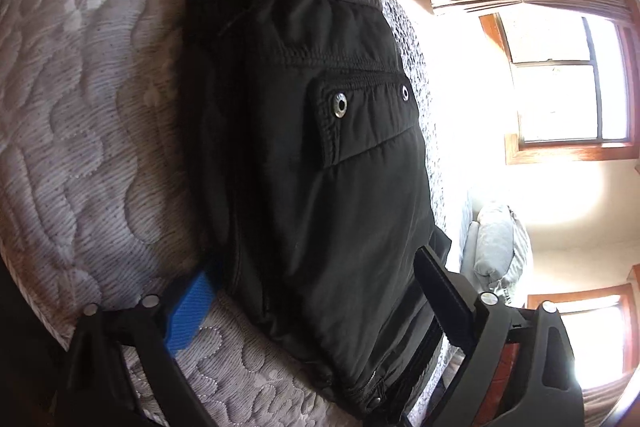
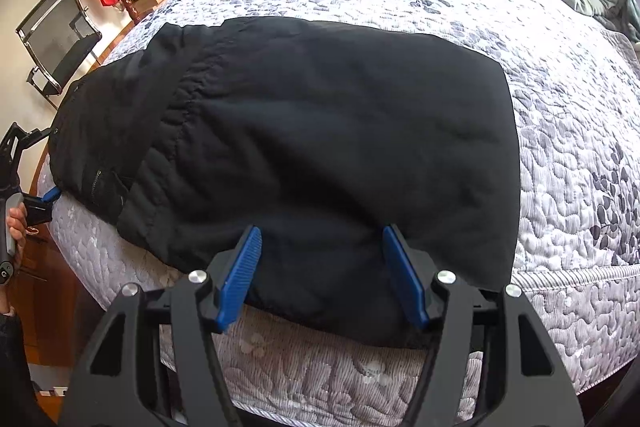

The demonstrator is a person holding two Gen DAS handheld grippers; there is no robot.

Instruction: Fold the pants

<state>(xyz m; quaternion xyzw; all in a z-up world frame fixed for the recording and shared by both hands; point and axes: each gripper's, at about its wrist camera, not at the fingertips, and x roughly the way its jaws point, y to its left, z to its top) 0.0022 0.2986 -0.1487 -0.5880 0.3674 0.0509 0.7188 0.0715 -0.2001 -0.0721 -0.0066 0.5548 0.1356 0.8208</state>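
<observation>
Evidently both grippers, left gripper (image 1: 316, 307) and right gripper (image 2: 322, 275), stood wide astride the pants' (image 2: 320, 131) edges, gripping nothing, ready to fold.

We see strong daylight pouring through the window (image 1: 572, 83) at three o'clock in the left wrist view, blown out to pure white and washing the wall around it in glare. In the right wrist view the same overexposure burns out the bed (image 2: 560, 115) toward twelve o'clock. The black pants (image 2: 320, 131) read as a dark mass with little detail, their folds barely visible. Both views bulge with fisheye distortion, straight lines curving hard toward the rims, and the corners fall to black vignette. Focus is crisp on the quilting; we notice no motion blur.
</observation>
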